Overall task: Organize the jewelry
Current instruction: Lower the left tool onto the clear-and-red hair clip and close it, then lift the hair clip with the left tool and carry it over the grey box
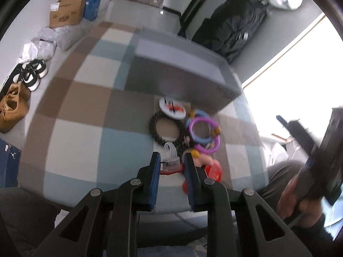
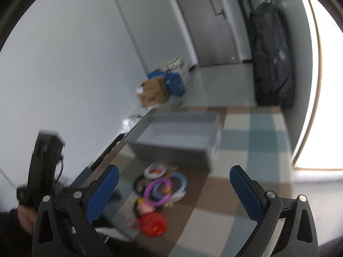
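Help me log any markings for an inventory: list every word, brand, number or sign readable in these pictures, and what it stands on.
Nothing reads clearly.
Grey box: dark print on its near corner, too blurred to read.
Cardboard box: dark printing and a white label, too small to read.
Blue box: a small white logo figure, no legible words.
Red disc: yellow marking, blurred.

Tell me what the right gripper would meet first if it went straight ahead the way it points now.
Probably the jewelry pile: the right gripper, jaws wide open, aims down at the purple ring and the blue ring beside it on the checkered table. Blur and unclear depth make this uncertain.
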Demonstrator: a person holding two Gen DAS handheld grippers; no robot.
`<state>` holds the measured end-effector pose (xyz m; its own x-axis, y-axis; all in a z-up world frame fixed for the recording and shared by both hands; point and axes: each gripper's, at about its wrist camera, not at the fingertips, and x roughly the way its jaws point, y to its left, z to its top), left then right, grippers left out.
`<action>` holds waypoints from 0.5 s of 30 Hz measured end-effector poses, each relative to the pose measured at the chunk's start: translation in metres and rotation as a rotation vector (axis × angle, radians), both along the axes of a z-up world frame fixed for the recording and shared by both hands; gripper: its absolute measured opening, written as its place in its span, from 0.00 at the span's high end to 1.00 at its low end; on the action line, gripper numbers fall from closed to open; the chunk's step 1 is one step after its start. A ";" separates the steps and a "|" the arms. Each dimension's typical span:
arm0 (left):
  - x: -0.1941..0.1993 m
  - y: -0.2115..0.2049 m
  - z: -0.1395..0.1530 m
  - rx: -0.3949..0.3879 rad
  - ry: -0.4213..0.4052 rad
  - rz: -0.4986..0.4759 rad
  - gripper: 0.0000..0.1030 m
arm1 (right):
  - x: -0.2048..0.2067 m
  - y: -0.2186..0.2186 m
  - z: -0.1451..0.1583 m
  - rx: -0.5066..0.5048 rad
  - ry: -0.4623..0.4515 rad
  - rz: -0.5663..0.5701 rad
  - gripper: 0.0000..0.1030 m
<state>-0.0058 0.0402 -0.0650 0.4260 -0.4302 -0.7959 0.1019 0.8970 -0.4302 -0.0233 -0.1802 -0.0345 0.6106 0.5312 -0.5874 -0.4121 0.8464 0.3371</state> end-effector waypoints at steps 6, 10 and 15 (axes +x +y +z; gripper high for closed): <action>0.004 0.014 0.017 -0.029 -0.067 0.062 0.83 | -0.026 0.037 -0.012 -0.064 0.044 0.140 0.08; 0.006 0.019 0.021 -0.033 -0.091 0.092 0.83 | -0.039 0.064 -0.021 -0.157 0.039 0.219 0.22; 0.006 0.028 0.026 -0.052 -0.114 0.110 0.83 | -0.050 0.087 -0.033 -0.282 0.012 0.270 0.41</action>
<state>0.0001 0.0683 -0.0387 0.5594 -0.4154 -0.7173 0.0549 0.8820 -0.4680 -0.0735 -0.0934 -0.0672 0.4628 0.4882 -0.7399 -0.6301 0.7683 0.1127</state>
